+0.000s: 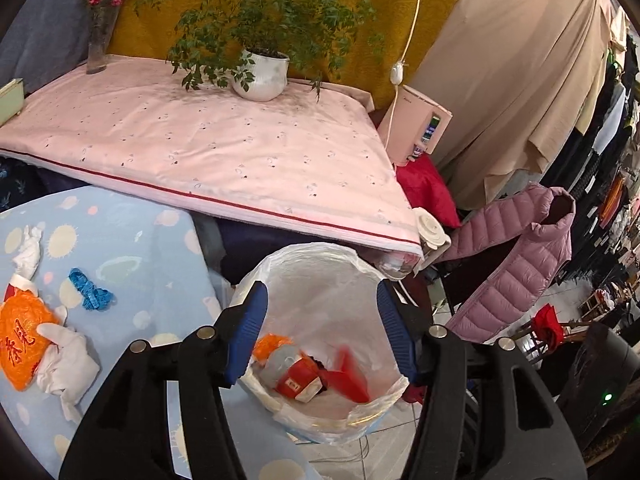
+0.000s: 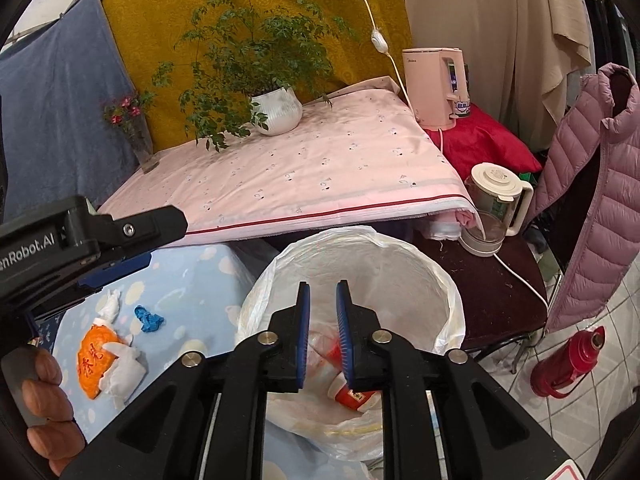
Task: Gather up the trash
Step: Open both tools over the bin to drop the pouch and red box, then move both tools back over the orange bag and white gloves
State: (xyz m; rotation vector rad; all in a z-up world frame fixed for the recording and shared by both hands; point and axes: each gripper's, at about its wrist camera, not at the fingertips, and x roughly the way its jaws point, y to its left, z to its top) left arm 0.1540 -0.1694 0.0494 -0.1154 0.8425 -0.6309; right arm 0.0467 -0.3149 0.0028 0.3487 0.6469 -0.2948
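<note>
Both grippers, left point(image 1: 320, 332) spread, right point(image 2: 323, 334) barely parted, hang empty over the bin point(image 2: 448, 280); next, pinch the orange wrapper point(image 1: 24, 340) firmly.

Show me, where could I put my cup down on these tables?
The pink cloth is bare between the potted plant and its red-striped front edge. The blue cloth is crowded around the orange wrapper, tissues and blue scrap.

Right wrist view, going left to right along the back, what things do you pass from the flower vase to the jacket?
Flower vase → potted plant → pink water dispenser → clear kettle with a cream lid → pink puffer jacket.
</note>
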